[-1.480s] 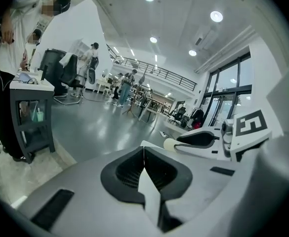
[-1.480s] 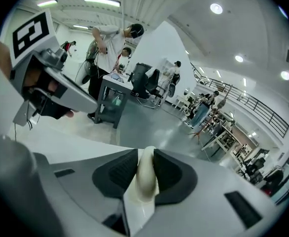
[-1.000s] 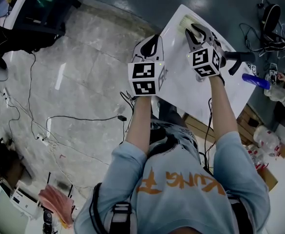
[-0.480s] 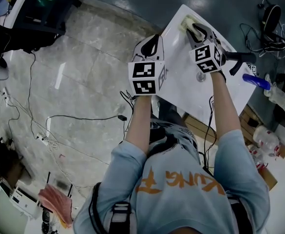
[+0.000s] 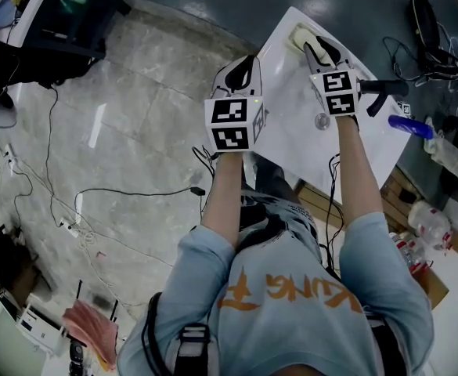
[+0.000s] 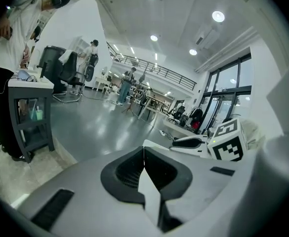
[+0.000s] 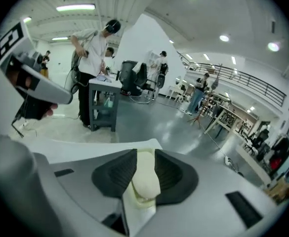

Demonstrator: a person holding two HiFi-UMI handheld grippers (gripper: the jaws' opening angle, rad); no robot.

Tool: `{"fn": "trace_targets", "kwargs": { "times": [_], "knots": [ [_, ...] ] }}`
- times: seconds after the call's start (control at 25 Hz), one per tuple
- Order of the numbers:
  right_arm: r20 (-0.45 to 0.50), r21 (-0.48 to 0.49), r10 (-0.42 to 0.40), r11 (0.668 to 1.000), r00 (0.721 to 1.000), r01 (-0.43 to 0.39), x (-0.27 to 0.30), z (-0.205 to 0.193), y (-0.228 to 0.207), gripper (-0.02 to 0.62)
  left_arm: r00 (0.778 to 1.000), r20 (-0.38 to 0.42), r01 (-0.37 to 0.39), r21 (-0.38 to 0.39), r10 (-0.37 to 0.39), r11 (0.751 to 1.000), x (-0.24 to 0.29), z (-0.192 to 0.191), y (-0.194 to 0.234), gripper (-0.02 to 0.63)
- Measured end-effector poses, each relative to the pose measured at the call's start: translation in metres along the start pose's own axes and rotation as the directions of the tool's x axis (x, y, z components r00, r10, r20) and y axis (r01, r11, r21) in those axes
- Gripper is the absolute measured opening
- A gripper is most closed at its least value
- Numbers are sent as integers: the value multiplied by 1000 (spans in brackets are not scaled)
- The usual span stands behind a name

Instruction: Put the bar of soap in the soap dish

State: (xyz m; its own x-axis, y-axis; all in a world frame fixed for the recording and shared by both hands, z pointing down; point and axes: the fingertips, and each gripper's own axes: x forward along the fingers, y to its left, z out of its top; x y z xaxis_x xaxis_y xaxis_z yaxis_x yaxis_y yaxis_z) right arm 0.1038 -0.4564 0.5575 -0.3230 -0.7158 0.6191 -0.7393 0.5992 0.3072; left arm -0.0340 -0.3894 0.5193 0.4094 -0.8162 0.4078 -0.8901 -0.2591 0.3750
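Note:
A pale cream bar of soap (image 7: 143,181) stands between the pads of my right gripper (image 7: 145,158) and rests in the pale soap dish (image 7: 138,204). The jaws are opening, and the pads sit close beside the bar. In the head view the right gripper (image 5: 320,47) hovers over the soap dish (image 5: 297,35) at the far corner of the white table (image 5: 291,135). My left gripper (image 5: 246,63) hangs at the table's left edge, shut and empty, its pads meeting in a line (image 6: 144,154).
A black handle (image 5: 385,89), a blue object (image 5: 410,126) and a small round metal piece (image 5: 321,121) lie on the table's right side. Cables (image 5: 95,190) trail over the floor. A person (image 7: 92,53) stands at a grey cart (image 7: 103,100) beyond the table.
My right gripper has rolled about its own line and edged toward the dish at the table's far corner. The left gripper has stayed where it was.

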Motion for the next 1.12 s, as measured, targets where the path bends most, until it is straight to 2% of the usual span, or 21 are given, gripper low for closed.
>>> {"fn": "trace_targets", "kwargs": {
  "times": [0.2, 0.48, 0.64, 0.8, 0.88, 1.0, 1.12],
  "knots": [
    [110, 193, -59, 980, 992, 37, -33, 21, -9, 65, 999, 12, 34, 30, -35, 999, -5, 7, -14, 21],
    [223, 379, -130, 925, 966, 37, -82, 42, -7, 42, 996, 36, 72, 89, -76, 993, -19, 16, -31, 21],
    [262, 442, -148, 897, 954, 18, -113, 43, 1, 34, 994, 62, 82, 124, -90, 989, -31, 28, -37, 21],
    [303, 478, -147, 878, 942, -17, -142, 49, 10, 28, 984, 136, 90, 160, -112, 983, -50, 60, -46, 21],
    [335, 497, -159, 867, 929, -31, -154, 55, 7, 28, 978, 172, 85, 182, -117, 980, -58, 78, -50, 21],
    [380, 495, -178, 868, 908, -37, -170, 70, 1, 28, 969, 212, 80, 217, -127, 973, -68, 101, -56, 21],
    [432, 508, -234, 861, 871, -21, -187, 88, -13, 28, 953, 254, 93, 281, -168, 955, -80, 127, -69, 21]
  ]
}}
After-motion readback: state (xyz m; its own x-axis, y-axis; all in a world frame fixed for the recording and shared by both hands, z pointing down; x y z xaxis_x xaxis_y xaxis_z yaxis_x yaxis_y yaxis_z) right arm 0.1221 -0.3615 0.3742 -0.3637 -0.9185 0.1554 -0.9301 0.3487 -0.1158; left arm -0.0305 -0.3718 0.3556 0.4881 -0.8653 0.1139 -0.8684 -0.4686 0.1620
